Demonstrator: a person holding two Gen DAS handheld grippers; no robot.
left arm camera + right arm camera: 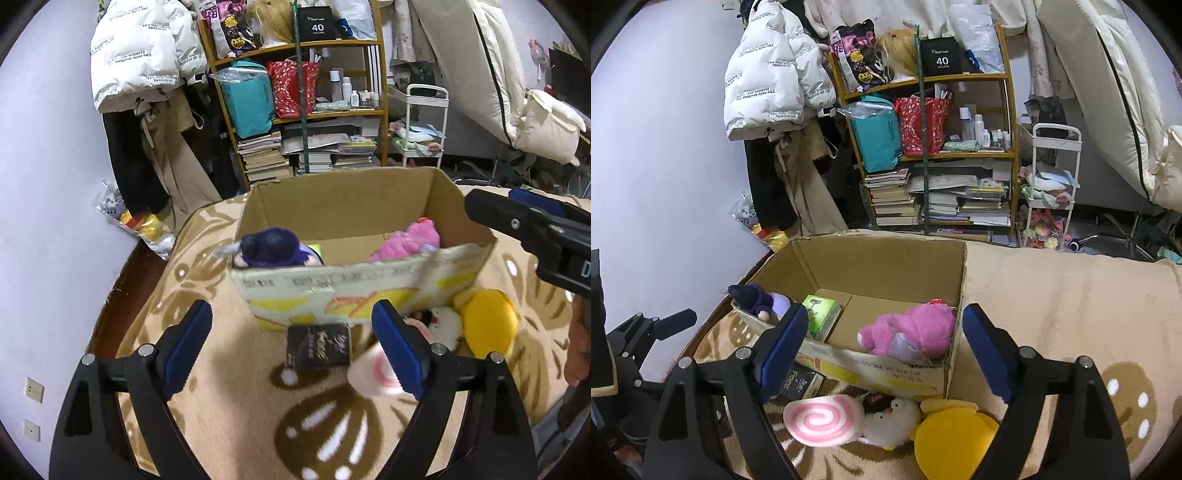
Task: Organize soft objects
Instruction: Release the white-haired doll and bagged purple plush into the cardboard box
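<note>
An open cardboard box stands on a beige patterned blanket. Inside it lie a purple plush at the left and a pink plush at the right, with a green pack between them. In front of the box lie a pink-swirl roll plush, a white duck plush and a yellow round plush. My left gripper is open and empty before the box. My right gripper is open and empty over the box's near wall.
A dark packet lies on the blanket by the box front. Behind stand a crowded wooden shelf, a white cart and hanging coats. The blanket's left edge drops off near the wall.
</note>
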